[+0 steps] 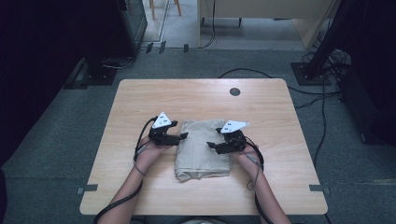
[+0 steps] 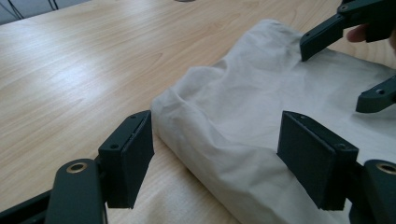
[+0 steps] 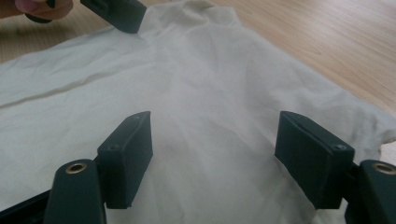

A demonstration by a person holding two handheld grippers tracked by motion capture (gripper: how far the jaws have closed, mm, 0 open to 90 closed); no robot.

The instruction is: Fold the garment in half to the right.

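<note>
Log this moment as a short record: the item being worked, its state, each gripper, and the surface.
item: beige folded cloth
state: folded into a rough rectangle, wrinkled, lying flat near the middle of the table
left gripper: jaws open, at the cloth's left edge, nothing between the pads
right gripper: jaws open, over the cloth's right part, not gripping it
surface: light wooden table
other: dark round hole near the table's far edge

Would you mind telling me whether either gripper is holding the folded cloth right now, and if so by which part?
Nothing is held. The left gripper and the right gripper both stand open over the folded beige cloth, with no fabric pinched between their pads.
</note>
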